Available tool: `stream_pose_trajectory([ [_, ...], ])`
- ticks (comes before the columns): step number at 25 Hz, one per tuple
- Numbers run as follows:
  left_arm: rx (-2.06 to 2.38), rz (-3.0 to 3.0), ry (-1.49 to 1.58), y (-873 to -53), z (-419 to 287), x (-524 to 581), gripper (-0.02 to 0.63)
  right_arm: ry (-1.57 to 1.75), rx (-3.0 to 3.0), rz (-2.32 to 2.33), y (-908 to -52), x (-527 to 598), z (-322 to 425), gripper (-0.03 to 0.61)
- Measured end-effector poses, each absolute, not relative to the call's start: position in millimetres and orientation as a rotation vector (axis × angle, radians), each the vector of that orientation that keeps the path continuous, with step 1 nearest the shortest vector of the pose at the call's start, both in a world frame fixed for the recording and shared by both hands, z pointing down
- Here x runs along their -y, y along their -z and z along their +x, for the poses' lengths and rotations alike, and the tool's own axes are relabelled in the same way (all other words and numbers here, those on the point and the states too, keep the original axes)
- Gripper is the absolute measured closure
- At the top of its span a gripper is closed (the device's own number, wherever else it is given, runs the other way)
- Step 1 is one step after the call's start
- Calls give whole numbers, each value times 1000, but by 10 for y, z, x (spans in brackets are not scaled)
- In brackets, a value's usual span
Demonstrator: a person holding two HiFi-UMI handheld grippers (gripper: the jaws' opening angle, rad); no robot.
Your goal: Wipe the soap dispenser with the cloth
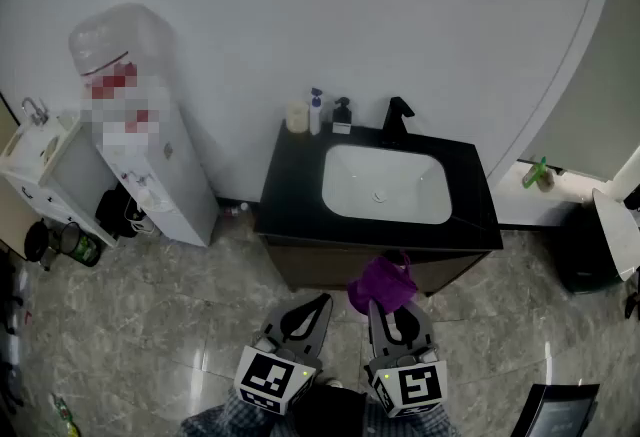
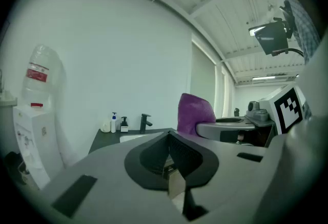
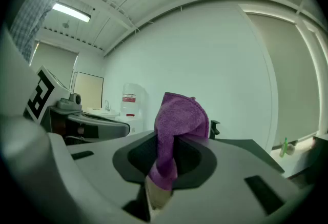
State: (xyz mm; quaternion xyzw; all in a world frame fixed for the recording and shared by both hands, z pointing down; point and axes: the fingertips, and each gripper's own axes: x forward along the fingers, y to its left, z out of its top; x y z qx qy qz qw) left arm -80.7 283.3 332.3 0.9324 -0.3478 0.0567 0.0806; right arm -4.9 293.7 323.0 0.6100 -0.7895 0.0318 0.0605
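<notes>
Cloth (image 1: 381, 283), purple and bunched, sits pinched in the jaws of our right hand-held gripper (image 1: 388, 308), while our left hand-held gripper (image 1: 321, 302) beside it has its jaws pressed together on nothing. We see the soap dispenser (image 1: 342, 114) well apart, at the back of the black counter (image 1: 290, 195) between a white pump bottle (image 1: 316, 112) and the faucet (image 1: 396, 119), its label too small to read.

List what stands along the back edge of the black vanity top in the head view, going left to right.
cream round jar → white pump bottle with a blue top → dark soap dispenser → black faucet
</notes>
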Motion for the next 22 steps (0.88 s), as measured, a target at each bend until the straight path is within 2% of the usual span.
stream_pose_trajectory([
  [22, 1111, 2781, -192, -3327, -823, -2778, 612, -107, 2384, 1858, -3267, -2912, 140, 502],
])
